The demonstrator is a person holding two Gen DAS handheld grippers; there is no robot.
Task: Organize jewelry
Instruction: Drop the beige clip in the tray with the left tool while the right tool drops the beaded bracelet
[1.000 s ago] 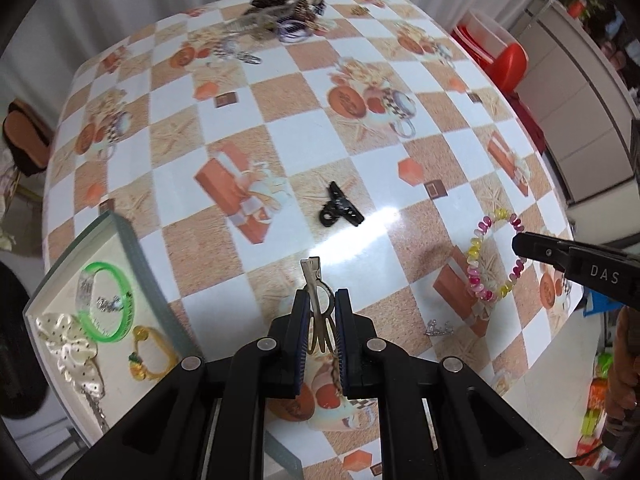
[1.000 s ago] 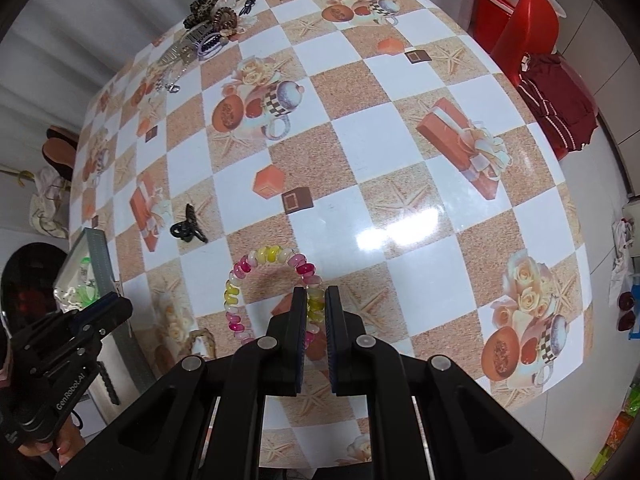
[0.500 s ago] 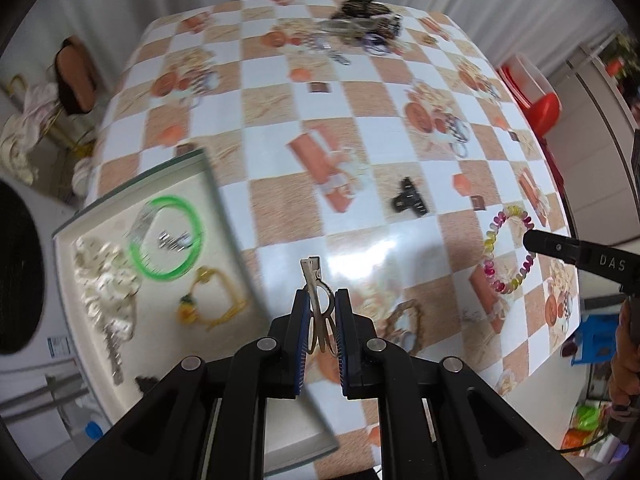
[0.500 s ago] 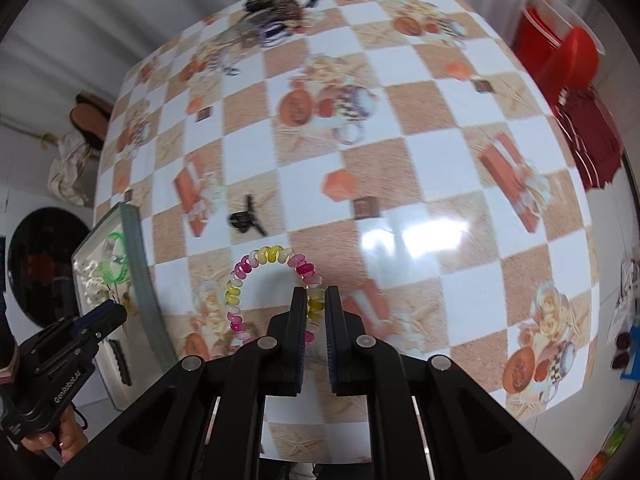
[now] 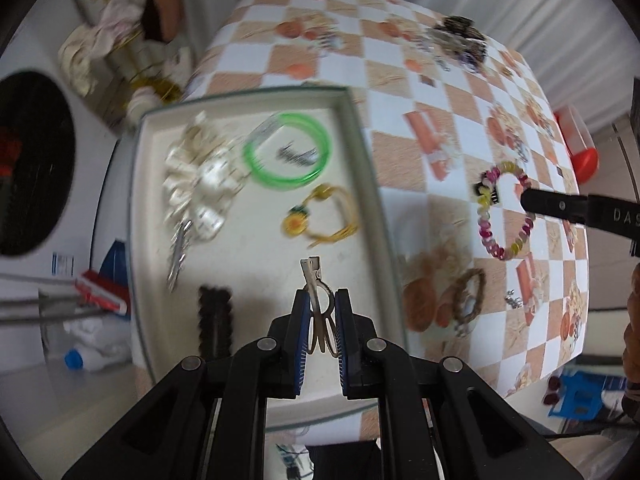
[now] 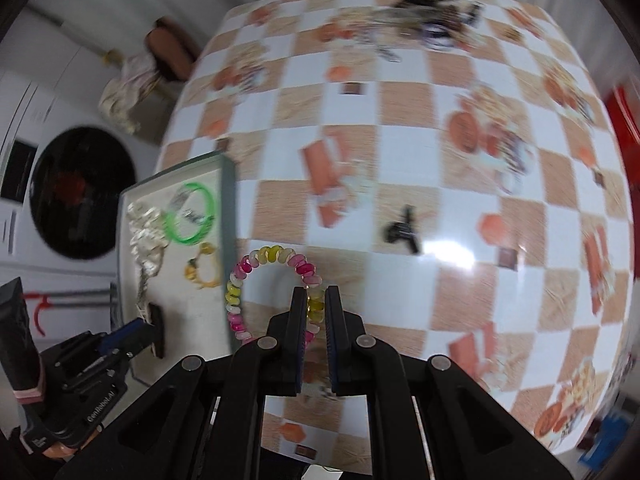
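My left gripper (image 5: 322, 300) is shut on a slim beige metal hair clip (image 5: 315, 280) and hangs over the white tray (image 5: 362, 136). The tray holds a green bangle (image 5: 288, 152), a pearly white piece (image 5: 196, 180), a yellow charm bracelet (image 5: 324, 216) and a dark brown piece (image 5: 216, 320). My right gripper (image 6: 316, 300) is shut on a pink and yellow bead bracelet (image 6: 272, 254), just right of the tray's rim (image 6: 228, 200). The left wrist view shows the right gripper (image 5: 532, 202) gripping the bead bracelet (image 5: 492, 236) above the table.
A black claw clip (image 6: 402, 230) lies mid-table. A brown bracelet (image 5: 468, 296) and a small silver piece (image 5: 512, 300) lie near the front edge. A pile of jewelry (image 6: 428, 12) sits at the far edge. A round black appliance door (image 6: 80, 192) is left of the table.
Both grippers have swung left and rolled. The left one, with the hair clip, has gone from over the tablecloth to over the tray. The right one has carried the bead bracelet up to the tray's rim.
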